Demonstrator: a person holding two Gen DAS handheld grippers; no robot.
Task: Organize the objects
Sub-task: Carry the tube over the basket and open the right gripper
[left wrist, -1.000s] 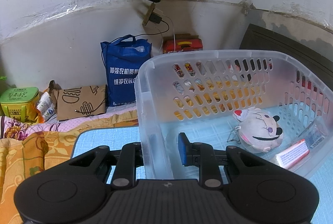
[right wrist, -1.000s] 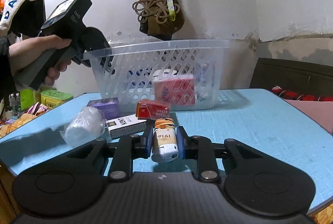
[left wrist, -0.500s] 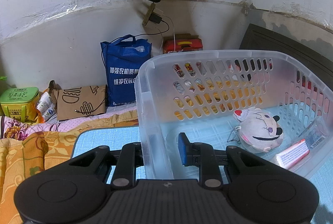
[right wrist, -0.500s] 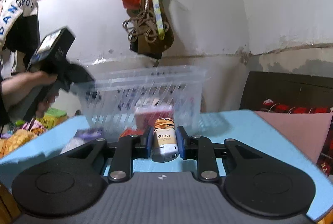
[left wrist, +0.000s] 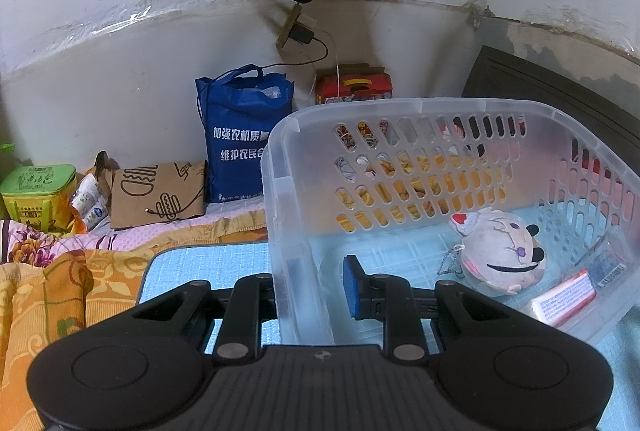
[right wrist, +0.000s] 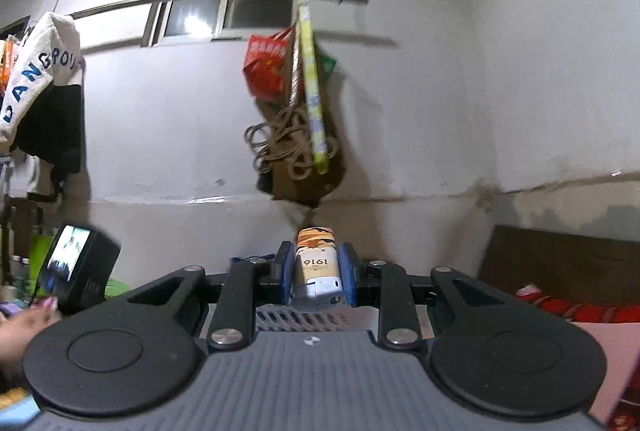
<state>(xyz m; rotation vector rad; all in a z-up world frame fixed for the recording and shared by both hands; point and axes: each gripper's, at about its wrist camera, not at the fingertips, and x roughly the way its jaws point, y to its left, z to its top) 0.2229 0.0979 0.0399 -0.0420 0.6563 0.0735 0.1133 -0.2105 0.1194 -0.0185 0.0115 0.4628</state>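
Observation:
A clear plastic basket [left wrist: 420, 111] stands on the light blue table. In it lie a grey plush toy [left wrist: 500, 251] and a red-and-white packet [left wrist: 564, 297]. My left gripper [left wrist: 310, 291] straddles the basket's near-left wall, one finger outside and one inside, gripping the wall. My right gripper [right wrist: 316, 273] is shut on a small box marked 1916 [right wrist: 316, 267] and holds it high in the air, tilted up toward the wall. A strip of the basket's rim [right wrist: 300, 319] shows just below the box.
The other hand-held gripper [right wrist: 78, 267] shows at the left of the right wrist view. A blue bag [left wrist: 240, 135], a brown paper bag [left wrist: 156, 195] and a green box [left wrist: 38, 191] stand against the wall. A bundle of rope [right wrist: 296, 147] hangs on the wall.
My right gripper has risen from the table with the 1916 box and tilted upward; the table objects dropped out of its view. My left gripper and the basket have not moved.

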